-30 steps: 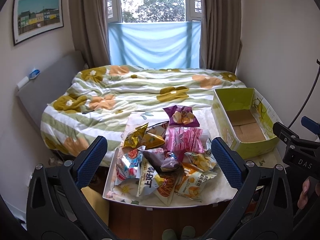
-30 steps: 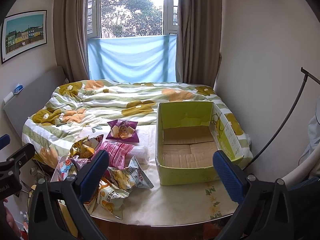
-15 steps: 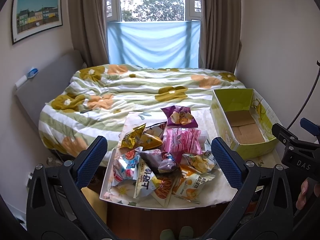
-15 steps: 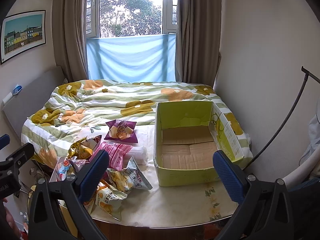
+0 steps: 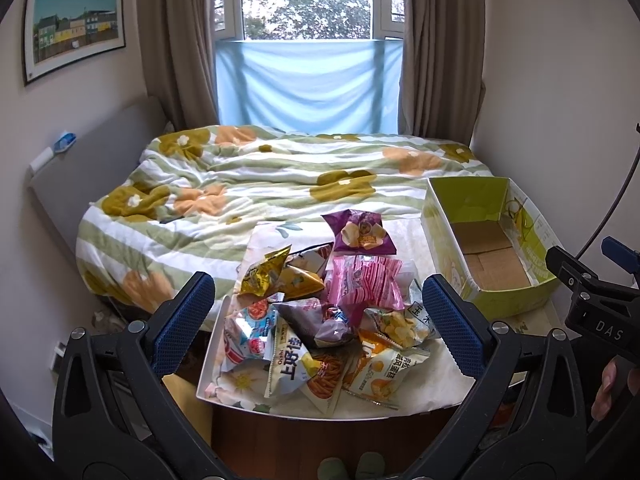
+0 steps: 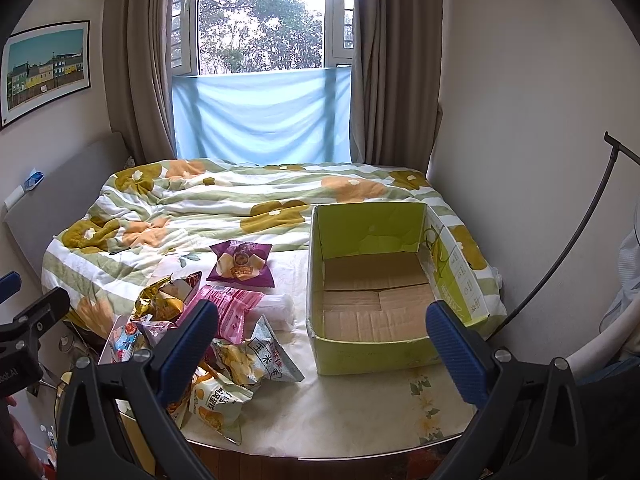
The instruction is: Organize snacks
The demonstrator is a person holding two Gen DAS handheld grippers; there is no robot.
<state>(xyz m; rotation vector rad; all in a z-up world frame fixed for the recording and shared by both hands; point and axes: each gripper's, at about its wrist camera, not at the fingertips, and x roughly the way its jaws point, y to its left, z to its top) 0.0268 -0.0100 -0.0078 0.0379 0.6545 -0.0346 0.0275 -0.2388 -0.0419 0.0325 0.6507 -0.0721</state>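
Left gripper [image 5: 318,322] hanging wide apart, empty, above heap of crinkly foil snack packets [image 5: 320,320] lying on cloth-covered counter [image 6: 340,408]. Right gripper [image 6: 322,344] likewise gaping, empty. Beyond, open yellow-green cardboard box [image 6: 384,280] sitting right of packets; striped floral bed [image 6: 240,200] behind.

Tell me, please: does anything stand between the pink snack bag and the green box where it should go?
Nothing visible does. The pink snack bag lies left of the green box; only bare tablecloth and a small white packet lie between, and the box is open-topped and empty.
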